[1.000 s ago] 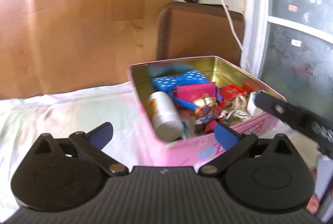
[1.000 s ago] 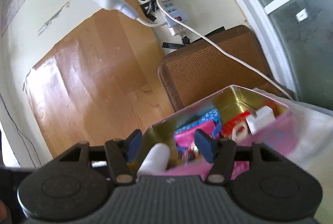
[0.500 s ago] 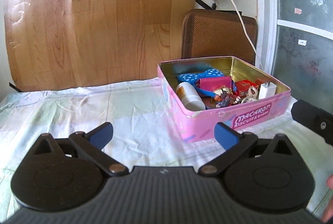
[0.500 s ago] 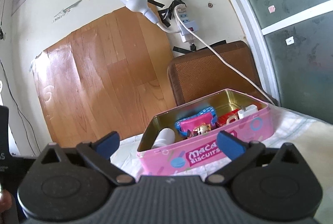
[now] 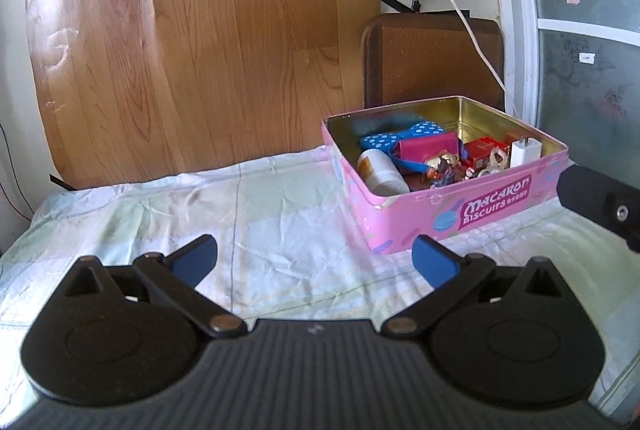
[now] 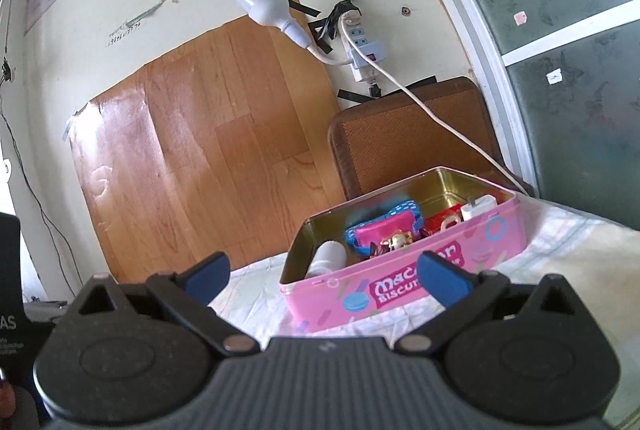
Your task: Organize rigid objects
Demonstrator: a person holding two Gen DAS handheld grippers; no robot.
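At the frame bottom, the left gripper [image 5: 314,260] and right gripper [image 6: 326,272] are held with fingers spread and empty. Right of centre, the pink tin [image 5: 460,206] is seen on the cloth [image 5: 260,214], crowded; contents could be knocked out by a careless reach. Small items inside are hardly made out.

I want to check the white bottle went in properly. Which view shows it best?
The left wrist view: it looks down into the pink tin, so the white bottle shows lying on its side at the near left corner. In the right wrist view the tin's front wall hides most of the bottle.
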